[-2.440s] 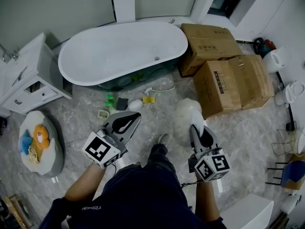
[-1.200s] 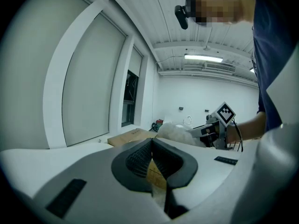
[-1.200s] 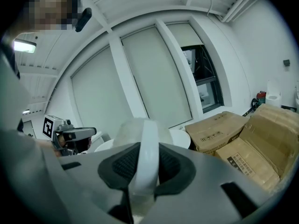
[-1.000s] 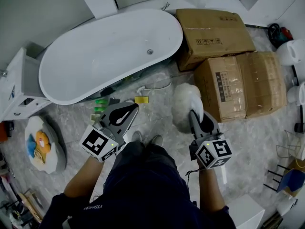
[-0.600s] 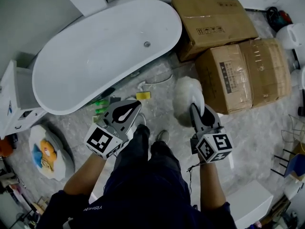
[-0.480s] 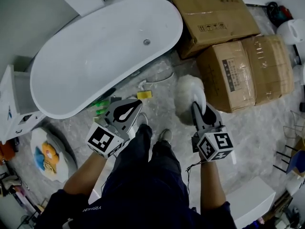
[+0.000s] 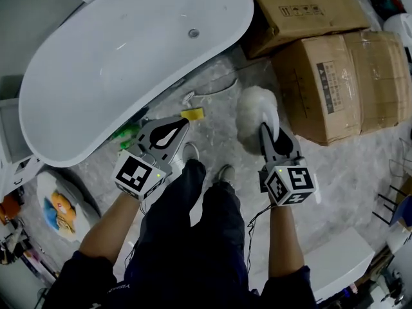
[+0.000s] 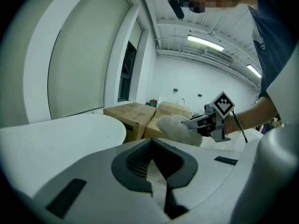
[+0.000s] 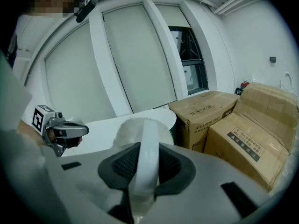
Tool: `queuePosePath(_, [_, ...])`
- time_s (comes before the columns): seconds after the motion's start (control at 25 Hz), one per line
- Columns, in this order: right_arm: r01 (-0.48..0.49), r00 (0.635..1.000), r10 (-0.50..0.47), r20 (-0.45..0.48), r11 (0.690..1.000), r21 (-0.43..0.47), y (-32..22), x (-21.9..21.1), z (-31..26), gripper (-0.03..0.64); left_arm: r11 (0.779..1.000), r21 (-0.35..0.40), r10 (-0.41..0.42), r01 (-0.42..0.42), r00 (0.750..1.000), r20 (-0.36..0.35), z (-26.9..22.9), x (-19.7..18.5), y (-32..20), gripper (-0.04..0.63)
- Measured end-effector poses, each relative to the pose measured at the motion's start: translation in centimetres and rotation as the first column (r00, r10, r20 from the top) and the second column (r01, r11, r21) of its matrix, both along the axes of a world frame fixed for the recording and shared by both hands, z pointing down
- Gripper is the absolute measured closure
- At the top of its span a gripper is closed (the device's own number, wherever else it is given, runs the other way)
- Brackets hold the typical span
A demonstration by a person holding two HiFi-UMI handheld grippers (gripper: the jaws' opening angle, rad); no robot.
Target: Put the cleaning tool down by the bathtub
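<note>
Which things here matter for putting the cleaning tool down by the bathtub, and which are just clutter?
Job: fluffy cleaning tool, clamped in the right gripper; bathtub.
Lying about: cardboard boxes; yellow sponge; small floor brush; green item; left gripper, shut and empty.

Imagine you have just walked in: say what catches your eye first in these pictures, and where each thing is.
The big white bathtub fills the upper left of the head view, with two cardboard boxes standing by its right end. In front of the boxes, the right tongs grip a fluffy white cleaning tool by its handle, its head pointing towards the tub.
</note>
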State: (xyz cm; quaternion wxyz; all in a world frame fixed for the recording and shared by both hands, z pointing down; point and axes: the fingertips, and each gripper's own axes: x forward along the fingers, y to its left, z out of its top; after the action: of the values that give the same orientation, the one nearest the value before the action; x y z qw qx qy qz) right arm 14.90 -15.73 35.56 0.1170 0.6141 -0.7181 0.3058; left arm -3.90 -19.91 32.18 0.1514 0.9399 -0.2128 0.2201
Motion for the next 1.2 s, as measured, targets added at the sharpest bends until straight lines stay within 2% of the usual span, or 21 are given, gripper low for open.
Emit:
queuePosePath(0.64, [0.052,0.998,-0.053,-0.021,0.998,-0.039,-2.1,3.9,23.9,0.525,1.0,0.017,-0.011,0.01,0.998,0.055,21.6,3.9,-2.0,0.563])
queuePosePath(1.2, [0.095,0.995,-0.098,-0.029,0.992,-0.077,-3.5,3.9,42.5,0.525,1.0,0.014,0.001,-0.003,0.992,0.128,37.9,4.7,-2.8,0.564])
